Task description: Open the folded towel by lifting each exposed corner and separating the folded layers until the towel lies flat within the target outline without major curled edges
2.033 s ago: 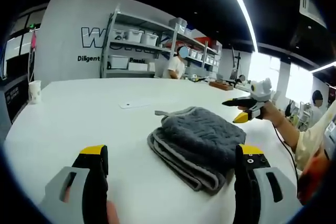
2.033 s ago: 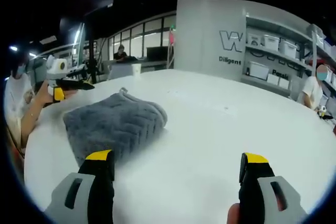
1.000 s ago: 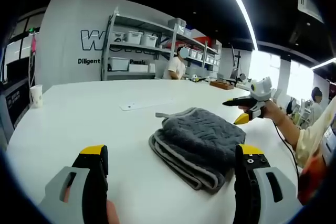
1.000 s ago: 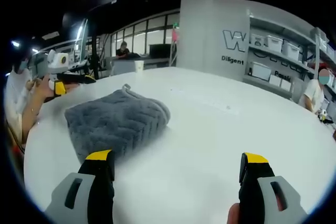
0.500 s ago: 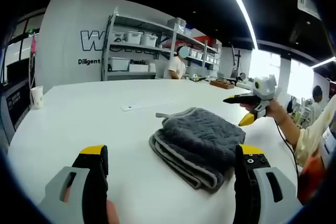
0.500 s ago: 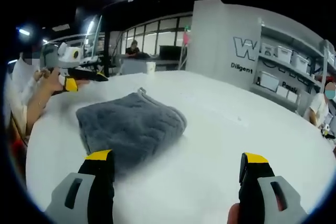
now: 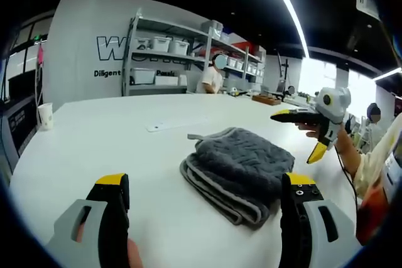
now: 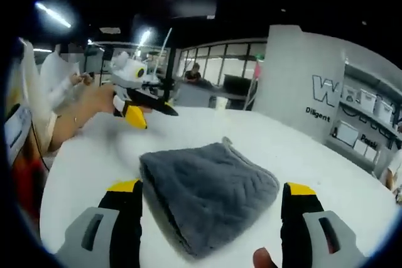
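Nothing's been unfolded yet. The left gripper [image 7: 204, 208] is held low with its jaws spread wide and gripping nothing, and the folded grey towel [image 7: 242, 164] sits on the white table [image 7: 94, 136] ahead and a bit right of it, stacked layer edges facing this side. A hanging loop [image 7: 193, 136] is seen at the far-left corner. The right gripper [image 8: 210, 218], jaws also wide and unloaded, is lined up straight at the towel [image 8: 210, 189] and looks nearer, so it's probably the first to grab a corner.

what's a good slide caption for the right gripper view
Folded grey towel on a white table, framed by the open right gripper, with the left gripper held above the far side.
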The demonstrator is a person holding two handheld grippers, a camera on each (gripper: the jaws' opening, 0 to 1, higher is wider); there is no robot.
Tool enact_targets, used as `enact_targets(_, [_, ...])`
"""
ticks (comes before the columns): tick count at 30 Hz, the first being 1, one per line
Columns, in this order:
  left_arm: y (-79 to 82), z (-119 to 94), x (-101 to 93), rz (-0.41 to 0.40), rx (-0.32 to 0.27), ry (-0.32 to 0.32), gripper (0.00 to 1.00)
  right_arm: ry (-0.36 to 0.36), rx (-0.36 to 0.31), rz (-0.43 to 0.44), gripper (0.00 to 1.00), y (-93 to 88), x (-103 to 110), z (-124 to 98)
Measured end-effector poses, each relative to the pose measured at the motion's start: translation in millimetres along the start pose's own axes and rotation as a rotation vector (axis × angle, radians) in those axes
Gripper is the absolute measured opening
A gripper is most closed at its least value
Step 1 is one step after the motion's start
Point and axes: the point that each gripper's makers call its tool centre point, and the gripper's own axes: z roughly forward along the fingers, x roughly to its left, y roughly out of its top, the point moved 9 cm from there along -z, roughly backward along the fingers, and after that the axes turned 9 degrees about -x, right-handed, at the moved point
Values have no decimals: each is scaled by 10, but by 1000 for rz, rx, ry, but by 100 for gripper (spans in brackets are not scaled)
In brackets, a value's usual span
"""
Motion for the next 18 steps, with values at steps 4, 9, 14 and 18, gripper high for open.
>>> enact_targets(4, [-14,3,8,-1,6,3,99,54,-35,3,82,46,169,63])
enact_targets(9, [-23,1,15,-4,13,7,99,58,-23,-41,81,13,330,171])
enact_targets(14, [-30,0,9,-5,16,5,99,47,24,-183,74,-71,464,273])
enact_targets(18, [-28,-6,12,-4,17,6,99,60,59,-228,73,-142,558,331])
